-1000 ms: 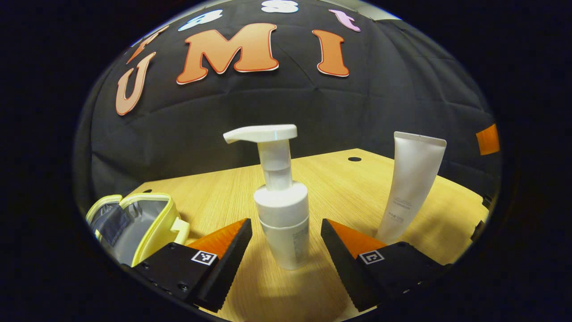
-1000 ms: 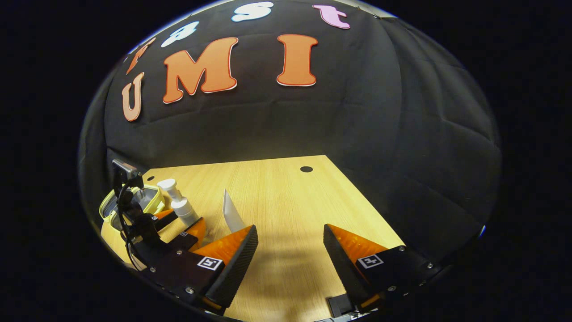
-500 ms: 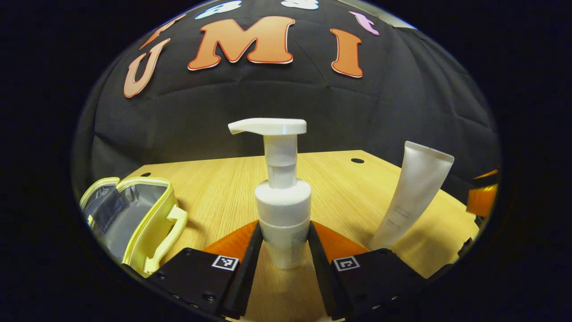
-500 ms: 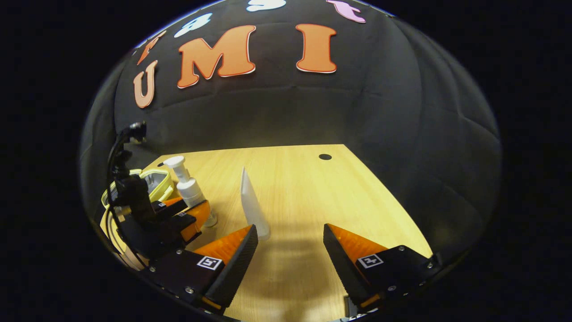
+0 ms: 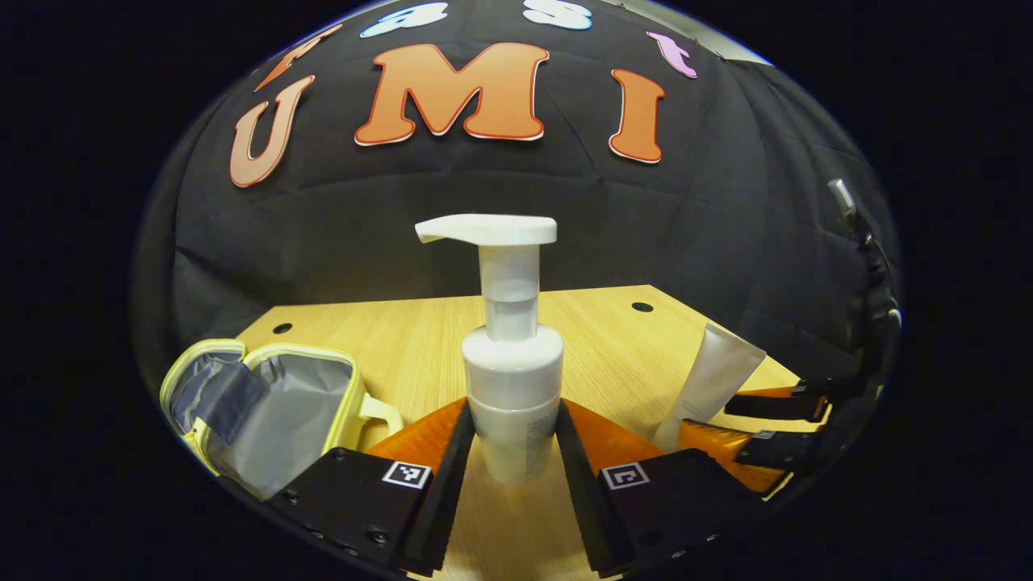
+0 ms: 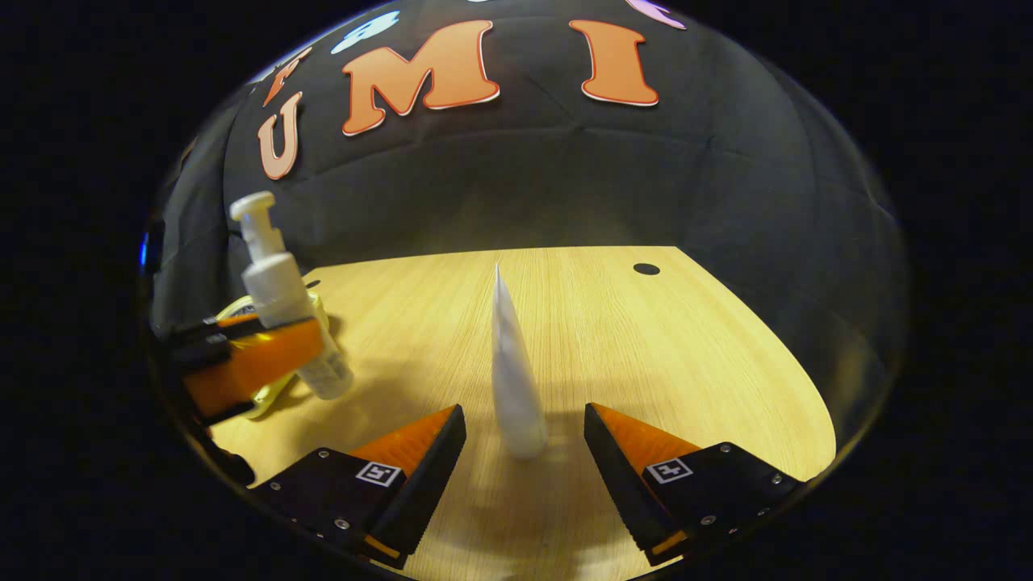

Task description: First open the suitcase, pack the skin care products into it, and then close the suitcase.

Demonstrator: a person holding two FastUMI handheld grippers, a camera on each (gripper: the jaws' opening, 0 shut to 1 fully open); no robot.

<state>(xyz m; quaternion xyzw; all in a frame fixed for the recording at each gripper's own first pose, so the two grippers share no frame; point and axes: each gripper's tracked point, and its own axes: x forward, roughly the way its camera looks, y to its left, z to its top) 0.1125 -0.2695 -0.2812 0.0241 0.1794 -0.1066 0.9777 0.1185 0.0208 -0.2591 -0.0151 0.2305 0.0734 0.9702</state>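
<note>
Left gripper (image 5: 507, 440) clamps the white pump bottle (image 5: 511, 379) upright, open yellow case (image 5: 266, 399) to its left. Right gripper (image 6: 524, 440) spread wide, white tube (image 6: 512, 379) standing between its fingers, untouched. Bare wooden table (image 6: 646, 347) runs far and right.

Upright tube (image 6: 513, 379) stands between open right claw (image 6: 524, 452) fingers.

We see a glossy white plastic pump bottle (image 5: 512, 379), a matt tube (image 6: 513, 379), and a smooth wood-grain table (image 6: 686, 347).
</note>
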